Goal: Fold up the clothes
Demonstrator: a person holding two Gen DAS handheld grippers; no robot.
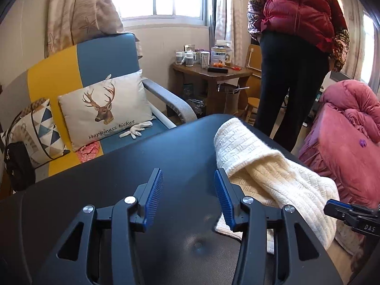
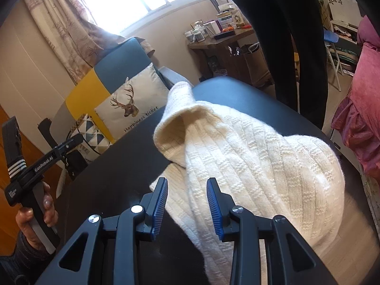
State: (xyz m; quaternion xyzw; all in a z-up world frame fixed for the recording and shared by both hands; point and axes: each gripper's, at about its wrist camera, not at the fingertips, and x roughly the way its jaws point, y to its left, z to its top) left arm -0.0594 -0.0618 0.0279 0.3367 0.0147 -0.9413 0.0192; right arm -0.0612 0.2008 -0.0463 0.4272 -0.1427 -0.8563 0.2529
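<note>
Garment: a cream knitted sweater (image 2: 249,156), loosely heaped, lies on the dark table (image 1: 133,180) toward its right edge and far corner, with part hanging over that right edge.
Left gripper (image 1: 188,197): jaws spread wide, holding nothing, above bare tabletop just left of the sweater.
Right gripper (image 2: 187,207): jaws spread, nothing pinched, poised over the sweater's near edge (blue ribbed pads visible).
Left hand (image 2: 35,216): grasps the left gripper's handle.
Background: a blue and yellow armchair (image 1: 95,54) with a deer cushion (image 1: 106,109); a person in a red jacket (image 1: 299,7) stands past the table's far edge.
</note>
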